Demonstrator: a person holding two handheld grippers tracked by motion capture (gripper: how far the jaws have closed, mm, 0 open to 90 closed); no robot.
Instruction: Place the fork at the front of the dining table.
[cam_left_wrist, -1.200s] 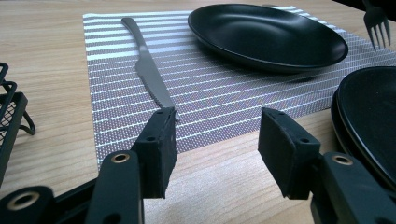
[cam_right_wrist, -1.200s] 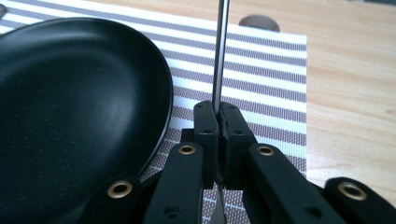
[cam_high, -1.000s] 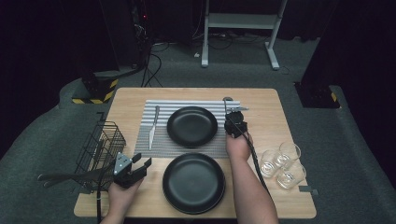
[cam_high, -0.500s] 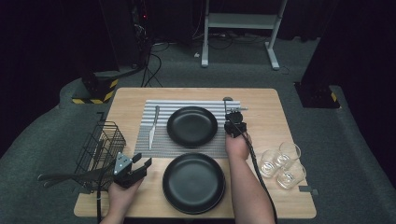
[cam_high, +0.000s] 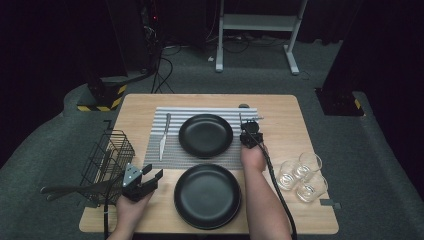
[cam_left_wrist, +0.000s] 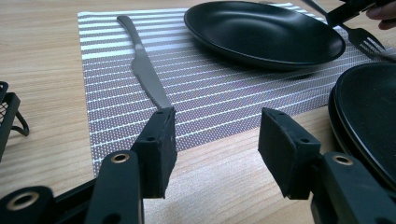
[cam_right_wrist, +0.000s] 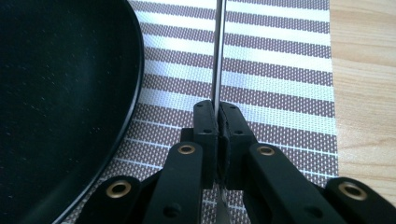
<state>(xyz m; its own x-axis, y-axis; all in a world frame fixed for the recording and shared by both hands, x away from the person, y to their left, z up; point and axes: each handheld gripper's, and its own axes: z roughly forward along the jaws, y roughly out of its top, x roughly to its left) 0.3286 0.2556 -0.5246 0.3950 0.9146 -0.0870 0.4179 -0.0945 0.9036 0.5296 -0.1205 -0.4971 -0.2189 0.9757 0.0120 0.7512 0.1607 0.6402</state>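
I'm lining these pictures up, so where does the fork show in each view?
High view: the fork lies right of the far plate, on the striped mat's right edge.
Left gripper view: its tines sit top right, past that plate.
Right gripper view: its thin handle runs up from the shut jaws.
Shared landmark: the striped mat.

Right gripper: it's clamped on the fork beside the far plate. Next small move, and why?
Probably lower the fork the last bit onto the striped placemat, then open. The right gripper is shut on its thin handle, right of the far black plate, mirroring the knife on the plate's left. How high the fork sits above the mat can't be told. The left gripper is open and empty.
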